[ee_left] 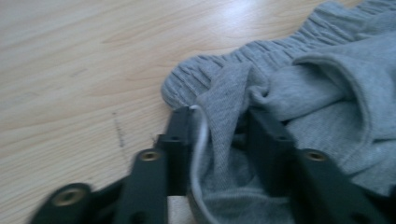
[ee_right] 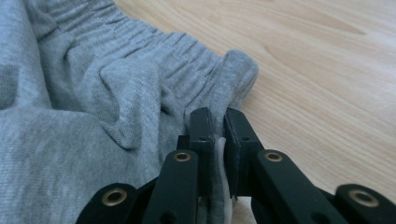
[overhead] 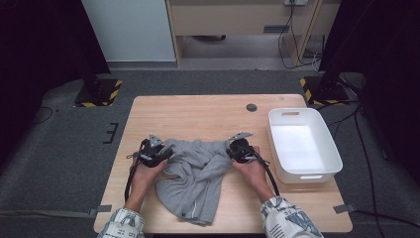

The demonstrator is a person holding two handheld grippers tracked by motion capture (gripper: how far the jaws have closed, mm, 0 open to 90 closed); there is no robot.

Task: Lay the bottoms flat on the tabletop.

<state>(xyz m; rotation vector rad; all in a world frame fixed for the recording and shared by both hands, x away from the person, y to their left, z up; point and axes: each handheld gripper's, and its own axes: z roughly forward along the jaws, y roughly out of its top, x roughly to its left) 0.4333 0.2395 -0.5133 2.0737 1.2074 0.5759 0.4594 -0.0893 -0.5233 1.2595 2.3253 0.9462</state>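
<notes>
Two hand-held grippers are used on soft grey sweatpants (overhead: pixel 195 178) lying crumpled on the wooden worktop (overhead: pixel 198 111). The waistband is pinched tight by the right hand-held gripper (ee_right: pixel 215 122). Cloth is loosely straddled by the left hand-held gripper (ee_left: pixel 218 122), part open. Next, that corner should be gripped firmly. Room is left behind; the white plastic bin (overhead: pixel 329 148) sits near.

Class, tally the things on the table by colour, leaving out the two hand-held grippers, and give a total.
Grey: 1, the grey garment
White: 1, the white bin
Total: 2
</notes>
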